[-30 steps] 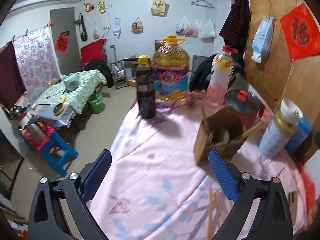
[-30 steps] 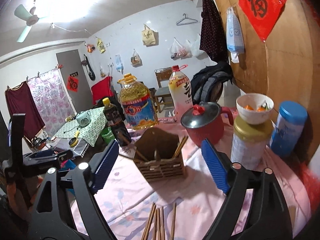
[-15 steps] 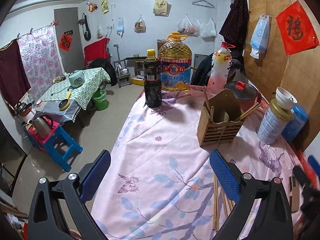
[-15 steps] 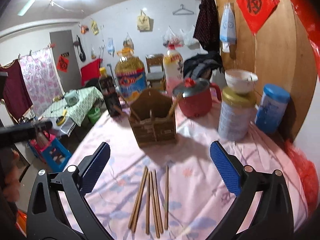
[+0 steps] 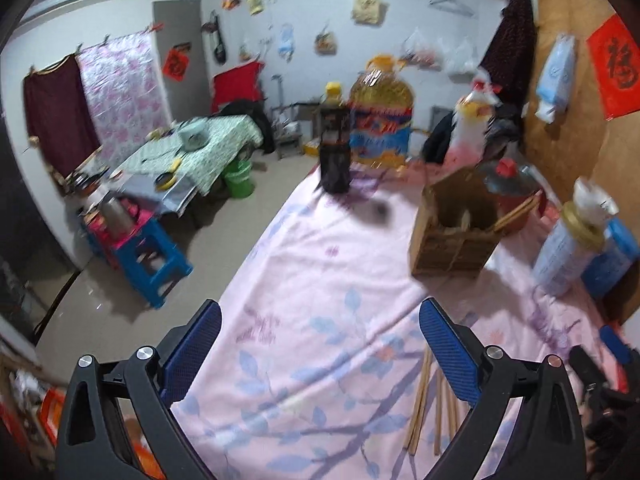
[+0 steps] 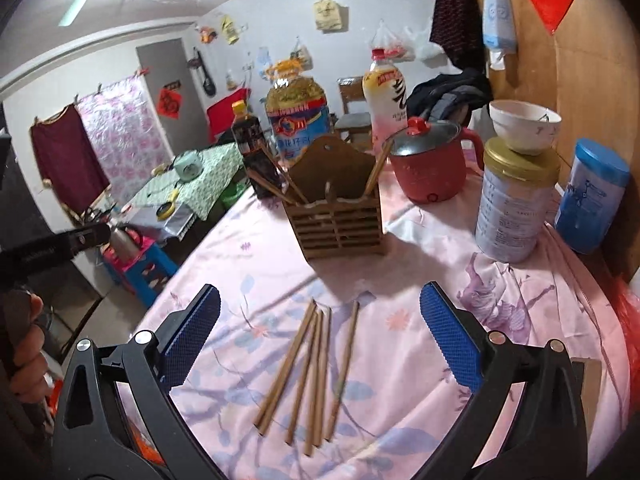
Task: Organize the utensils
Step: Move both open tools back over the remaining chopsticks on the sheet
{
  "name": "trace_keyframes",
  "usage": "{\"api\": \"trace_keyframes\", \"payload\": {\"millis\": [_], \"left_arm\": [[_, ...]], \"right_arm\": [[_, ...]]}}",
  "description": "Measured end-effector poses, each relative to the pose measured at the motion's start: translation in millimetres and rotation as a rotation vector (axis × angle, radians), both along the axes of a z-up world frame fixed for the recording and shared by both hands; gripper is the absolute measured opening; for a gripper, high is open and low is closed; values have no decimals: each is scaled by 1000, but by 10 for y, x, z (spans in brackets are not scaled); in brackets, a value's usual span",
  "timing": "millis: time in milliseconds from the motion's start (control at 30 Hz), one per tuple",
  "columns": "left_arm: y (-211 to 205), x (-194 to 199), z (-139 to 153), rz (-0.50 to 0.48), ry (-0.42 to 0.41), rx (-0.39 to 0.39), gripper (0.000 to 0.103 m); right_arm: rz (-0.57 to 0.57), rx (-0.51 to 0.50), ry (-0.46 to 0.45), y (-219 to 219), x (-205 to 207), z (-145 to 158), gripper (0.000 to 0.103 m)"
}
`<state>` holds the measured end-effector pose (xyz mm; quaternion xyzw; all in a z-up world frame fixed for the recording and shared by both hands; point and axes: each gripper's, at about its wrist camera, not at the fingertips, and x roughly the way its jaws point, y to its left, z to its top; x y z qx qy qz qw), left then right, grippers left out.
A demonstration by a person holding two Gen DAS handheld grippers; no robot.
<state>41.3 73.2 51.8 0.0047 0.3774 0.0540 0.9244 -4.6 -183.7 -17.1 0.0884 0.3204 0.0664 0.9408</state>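
Five chopsticks [image 6: 316, 372] mid-cloth, bare cloth around | holder [image 6: 338, 216] beyond | both grippers' fingers released, empty

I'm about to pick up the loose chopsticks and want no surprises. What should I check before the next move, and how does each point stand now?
1. Right gripper open, nothing between its fingers: ok.
2. Left gripper open and empty: ok.
3. Loose chopsticks lie flat on the pink cloth in front of the right gripper, in full view: ok.
4. Chopsticks spaced for a single grab: not ok, most lie bunched, one sits slightly apart.
5. Wooden holder upright with room on top: ok; a few chopsticks already lean in it.
6. Path to the holder free: ok, bare cloth between; the red pot stands close on its right.
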Motion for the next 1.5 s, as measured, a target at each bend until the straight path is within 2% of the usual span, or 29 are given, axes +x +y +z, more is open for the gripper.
{"api": "trace_keyframes", "payload": {"millis": [200,300,400,533,600,667,833,933,1200,1500], "left_arm": [[-54,-168,-714,51,200,-68,97],[-114,-260,-1103,40,296,-88,89],[-241,-335,-1443,-32,359,-79,79],[-430,-339,-1801,-177,418,-46,64],[-487,-330,-1927,-244,442,-34,62],[-519,-326,-1980,-291,442,-31,62],[-597,-311,-2038,-356,432,-29,62],[-598,-281,-2127,-351,428,-39,61],[-618,-161,-2122,-334,361,-69,53],[-468,-163,-2131,-274,352,-75,56]], "right_arm": [[33,-1,77,-377,-128,-319,97],[29,-16,142,-514,-188,-525,97],[12,-30,200,-587,-252,-688,96],[-39,-64,217,-583,-366,-726,96],[-48,-89,225,-554,-424,-726,96],[-56,-133,221,-512,-485,-716,96],[-71,-156,247,-480,-537,-760,96],[-68,-178,242,-459,-569,-750,96],[-71,-246,223,-523,-677,-686,96],[-78,-249,219,-673,-704,-678,96]]}}
